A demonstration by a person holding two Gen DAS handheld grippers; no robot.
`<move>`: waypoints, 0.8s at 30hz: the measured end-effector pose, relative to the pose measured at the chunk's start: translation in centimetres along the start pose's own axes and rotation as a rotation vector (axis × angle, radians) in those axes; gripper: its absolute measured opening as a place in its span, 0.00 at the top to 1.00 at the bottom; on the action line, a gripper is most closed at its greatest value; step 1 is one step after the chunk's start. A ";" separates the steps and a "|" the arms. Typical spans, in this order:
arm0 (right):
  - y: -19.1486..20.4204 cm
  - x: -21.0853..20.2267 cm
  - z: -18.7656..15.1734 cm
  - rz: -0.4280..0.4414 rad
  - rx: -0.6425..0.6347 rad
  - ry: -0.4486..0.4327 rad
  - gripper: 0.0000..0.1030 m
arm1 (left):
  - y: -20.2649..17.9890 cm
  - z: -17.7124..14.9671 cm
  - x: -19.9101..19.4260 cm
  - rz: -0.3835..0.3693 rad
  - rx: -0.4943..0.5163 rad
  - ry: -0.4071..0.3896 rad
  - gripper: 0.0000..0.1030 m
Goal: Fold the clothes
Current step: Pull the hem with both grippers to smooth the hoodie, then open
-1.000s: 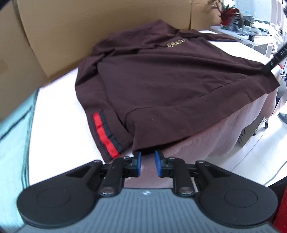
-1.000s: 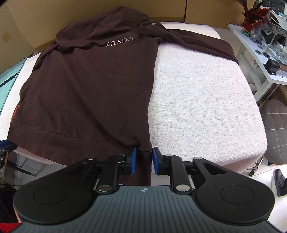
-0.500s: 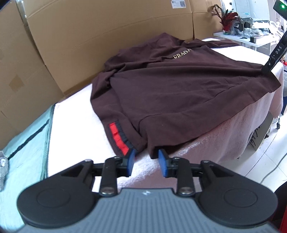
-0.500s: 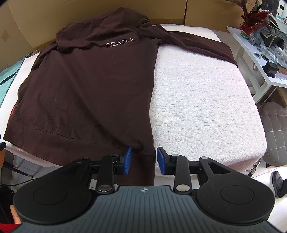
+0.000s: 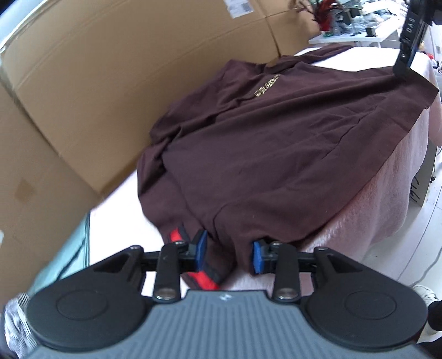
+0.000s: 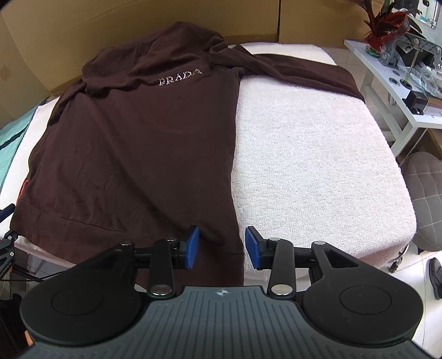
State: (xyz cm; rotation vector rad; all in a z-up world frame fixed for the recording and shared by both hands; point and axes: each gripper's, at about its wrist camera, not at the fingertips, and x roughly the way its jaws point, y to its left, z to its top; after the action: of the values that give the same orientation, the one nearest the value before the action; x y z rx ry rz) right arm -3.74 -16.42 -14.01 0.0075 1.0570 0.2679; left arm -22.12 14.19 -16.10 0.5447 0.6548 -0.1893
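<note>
The brown sweatshirt (image 6: pixel 132 154) lies spread on the towel-covered counter (image 6: pixel 309 154), hem overhanging; left hand-held gripper (image 5: pixel 228 254) and right hand-held gripper (image 6: pixel 222 247) gape wide, holding nothing, straddling hem corners, likely for pinching.

A white terry towel (image 6: pixel 309 154) covers the worktop (image 5: pixel 367 210), hanging over its near edge. Tall cardboard sheets (image 5: pixel 116 82) stand along the far side. A teal cloth (image 6: pixel 11 138) lies at the left end. To the right stands a white side table (image 6: pixel 386 82) carrying a red-leaved plant (image 6: pixel 389 19) and small metal parts, with a grey quilted stool (image 6: pixel 426 198) below it and a dark shoe (image 6: pixel 436 276) on the tiled floor
</note>
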 end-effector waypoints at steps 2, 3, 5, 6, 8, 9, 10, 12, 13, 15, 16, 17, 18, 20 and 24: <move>0.1 0.3 0.0 0.000 -0.004 0.005 0.61 | -0.2 0.2 0.3 -0.003 0.012 -0.009 0.58; 0.1 0.5 0.0 0.003 0.000 0.011 0.60 | -0.3 0.3 0.4 -0.004 0.018 -0.014 0.57; 0.1 1.0 -0.1 0.005 0.010 0.023 0.56 | -0.2 0.4 0.7 -0.017 0.003 -0.019 0.60; 0.0 1.2 -0.1 0.001 0.021 0.026 0.52 | 0.2 0.3 0.8 -0.039 -0.034 -0.015 0.64; -0.5 2.0 -0.3 0.015 0.064 0.033 0.52 | 0.7 0.2 0.8 -0.068 -0.082 -0.007 0.69; -0.7 2.0 -0.4 0.026 0.086 0.013 0.50 | 0.6 0.3 0.8 -0.066 -0.080 -0.004 0.74; -0.6 2.1 -0.5 0.031 0.094 -0.006 0.50 | 0.6 0.3 0.8 -0.065 -0.079 0.000 0.87; 0.0 2.3 -0.4 -0.004 0.050 -0.007 0.78 | 0.9 0.6 0.4 -0.046 -0.098 -0.009 0.98; 0.2 2.2 -0.3 -0.007 0.038 0.002 0.89 | 1.1 0.8 0.2 -0.035 -0.109 -0.014 0.98; 0.1 1.8 0.1 0.025 0.050 0.016 0.94 | 1.6 1.3 -1.1 -0.039 -0.146 -0.046 0.98; 0.1 1.3 0.2 0.034 0.048 0.014 0.94 | 1.9 1.5 -1.8 -0.044 -0.166 -0.063 0.99; 0.3 0.9 0.2 0.039 0.034 0.010 0.94 | 1.9 1.8 -2.8 -0.055 -0.173 -0.085 0.99; 0.5 0.3 0.2 0.043 0.019 0.005 0.94 | 1.8 2.1 -3.9 -0.069 -0.175 -0.108 0.99; 0.7 -0.8 0.2 0.064 -0.006 0.001 0.94 | 1.3 2.4 -6.0 -0.106 -0.174 -0.131 0.99; 0.8 -2.5 0.4 0.099 -0.045 0.013 0.94 | 0.5 2.1 -9.2 -0.156 -0.190 -0.129 0.99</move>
State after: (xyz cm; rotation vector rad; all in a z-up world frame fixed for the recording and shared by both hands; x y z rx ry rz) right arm -4.70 -16.17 -11.55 0.0176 1.0647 0.3822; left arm -28.06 13.47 -8.74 0.2961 0.5824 -0.3027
